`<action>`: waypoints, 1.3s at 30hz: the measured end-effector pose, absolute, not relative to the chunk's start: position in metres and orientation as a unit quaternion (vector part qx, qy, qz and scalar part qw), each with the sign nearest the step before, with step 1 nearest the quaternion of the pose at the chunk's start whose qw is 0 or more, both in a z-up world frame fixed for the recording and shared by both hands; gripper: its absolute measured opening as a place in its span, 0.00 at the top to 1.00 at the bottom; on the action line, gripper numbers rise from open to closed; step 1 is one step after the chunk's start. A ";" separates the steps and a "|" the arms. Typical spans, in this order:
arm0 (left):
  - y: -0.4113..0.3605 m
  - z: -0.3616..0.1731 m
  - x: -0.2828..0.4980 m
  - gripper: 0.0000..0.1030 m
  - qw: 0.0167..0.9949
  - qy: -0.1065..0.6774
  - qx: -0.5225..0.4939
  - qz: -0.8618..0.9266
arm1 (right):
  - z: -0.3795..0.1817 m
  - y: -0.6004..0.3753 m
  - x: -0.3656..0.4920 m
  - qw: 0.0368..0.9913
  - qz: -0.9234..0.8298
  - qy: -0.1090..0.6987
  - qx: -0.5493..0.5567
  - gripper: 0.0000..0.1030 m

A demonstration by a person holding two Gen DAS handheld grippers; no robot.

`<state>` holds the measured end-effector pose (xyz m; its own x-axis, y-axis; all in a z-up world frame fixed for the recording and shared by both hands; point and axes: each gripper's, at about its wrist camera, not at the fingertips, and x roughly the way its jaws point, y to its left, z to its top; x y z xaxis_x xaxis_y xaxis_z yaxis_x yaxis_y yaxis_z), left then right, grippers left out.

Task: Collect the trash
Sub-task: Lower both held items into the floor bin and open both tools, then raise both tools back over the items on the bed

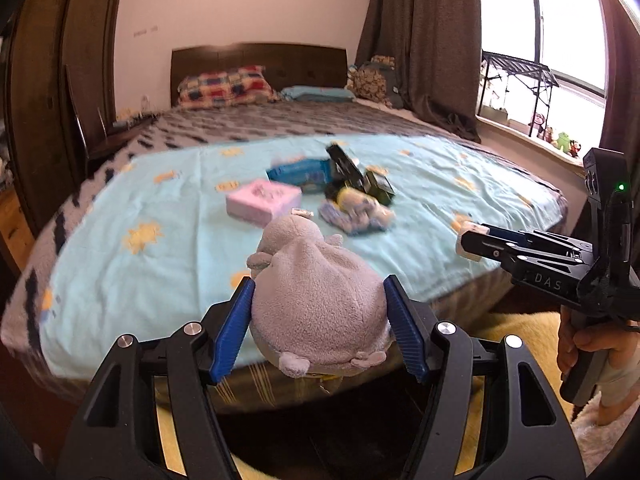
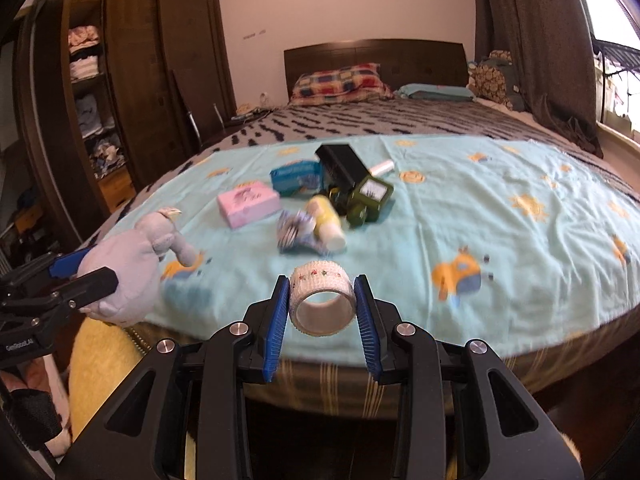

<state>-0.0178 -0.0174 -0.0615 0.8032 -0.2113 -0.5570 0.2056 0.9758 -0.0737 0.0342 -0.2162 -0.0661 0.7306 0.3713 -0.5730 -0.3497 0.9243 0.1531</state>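
My left gripper (image 1: 320, 292) is shut on a grey plush toy (image 1: 316, 296) and holds it above the near edge of the bed; it also shows in the right wrist view (image 2: 128, 268). My right gripper (image 2: 322, 296) is shut on a white tape roll (image 2: 322, 300) with a printed pattern, over the bed's near edge; it shows at the right of the left wrist view (image 1: 472, 242). On the light blue sheet (image 2: 460, 208) lie a pink box (image 2: 248, 202), a blue pack (image 2: 296, 176), a black box (image 2: 340, 164), a dark green bottle (image 2: 366, 196), a yellow bottle (image 2: 328, 224) and a crumpled wrapper (image 2: 294, 232).
A dark wooden wardrobe (image 2: 120, 92) with open shelves stands at the left of the bed. Pillows (image 2: 340, 80) lie by the headboard. Curtains (image 1: 424, 40) and a window sill with small toys (image 1: 560, 142) are at the right. A yellow mat (image 1: 520, 328) lies on the floor below.
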 end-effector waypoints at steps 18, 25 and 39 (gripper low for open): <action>-0.039 -0.184 -0.019 0.39 0.863 0.481 -0.041 -0.148 | -0.181 -0.194 0.010 0.853 0.201 0.479 0.039 0.67; -0.051 -0.228 -0.001 0.39 0.839 0.524 -0.025 -0.147 | -0.213 -0.193 0.021 0.835 0.188 0.515 0.042 0.66; -0.047 -0.214 0.004 0.19 0.852 0.507 -0.015 -0.132 | -0.201 -0.198 0.033 0.843 0.182 0.503 0.056 0.39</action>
